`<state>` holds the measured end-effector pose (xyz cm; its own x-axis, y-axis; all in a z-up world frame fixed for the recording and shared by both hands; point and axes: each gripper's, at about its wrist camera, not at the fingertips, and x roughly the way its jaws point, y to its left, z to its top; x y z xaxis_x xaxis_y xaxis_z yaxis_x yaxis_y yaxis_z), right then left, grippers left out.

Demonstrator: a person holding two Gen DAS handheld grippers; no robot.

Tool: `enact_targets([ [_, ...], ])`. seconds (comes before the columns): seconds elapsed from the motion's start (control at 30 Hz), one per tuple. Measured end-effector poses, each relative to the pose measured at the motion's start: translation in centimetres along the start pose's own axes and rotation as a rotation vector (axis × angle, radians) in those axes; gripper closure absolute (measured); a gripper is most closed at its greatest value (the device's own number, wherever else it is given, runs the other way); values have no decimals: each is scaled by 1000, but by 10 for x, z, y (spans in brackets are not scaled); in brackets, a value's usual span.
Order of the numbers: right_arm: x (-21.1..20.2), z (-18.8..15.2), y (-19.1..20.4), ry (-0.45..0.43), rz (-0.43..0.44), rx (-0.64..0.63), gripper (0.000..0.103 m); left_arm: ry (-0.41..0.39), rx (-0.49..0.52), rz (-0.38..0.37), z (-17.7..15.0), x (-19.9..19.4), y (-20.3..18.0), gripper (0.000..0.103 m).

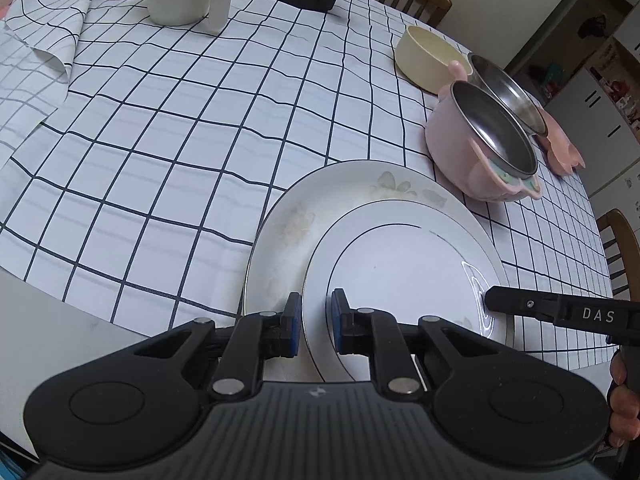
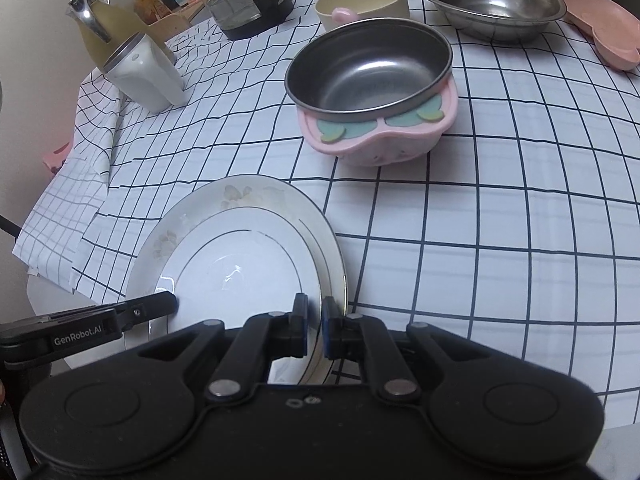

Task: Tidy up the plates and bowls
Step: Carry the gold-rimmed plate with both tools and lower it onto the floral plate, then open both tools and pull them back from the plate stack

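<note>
1. My left gripper [image 1: 317,322] is narrowed onto the near rim of the small plate [image 1: 404,280].
2. My right gripper [image 2: 315,326] pinches that plate's opposite rim.
3. The small plate sits on the floral plate [image 1: 320,204] on the checked tabletop [image 1: 160,140].
4. The pink bowl [image 2: 376,92] stands just beyond.

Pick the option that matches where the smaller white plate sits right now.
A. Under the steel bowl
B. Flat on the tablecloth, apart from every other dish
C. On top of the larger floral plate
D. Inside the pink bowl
C: the smaller white plate lies on the larger floral plate, with the left tongs and right tongs each straddling its rim.
</note>
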<state>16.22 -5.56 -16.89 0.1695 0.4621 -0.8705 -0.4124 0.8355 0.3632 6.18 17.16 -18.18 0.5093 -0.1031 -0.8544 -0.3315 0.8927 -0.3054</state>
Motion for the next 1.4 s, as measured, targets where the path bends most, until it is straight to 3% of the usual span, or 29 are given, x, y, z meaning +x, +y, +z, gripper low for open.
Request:
enact_targets([
  [0.57, 12, 7, -2, 6, 30, -2, 95, 10, 11, -6, 2, -9, 9, 90],
  [0.83, 19, 6, 6, 15, 27, -26, 94, -34, 17, -6, -1, -26, 13, 89],
  [1.4, -19, -3, 21, -21, -13, -103, 71, -123, 156, -51, -4, -49, -46, 89],
])
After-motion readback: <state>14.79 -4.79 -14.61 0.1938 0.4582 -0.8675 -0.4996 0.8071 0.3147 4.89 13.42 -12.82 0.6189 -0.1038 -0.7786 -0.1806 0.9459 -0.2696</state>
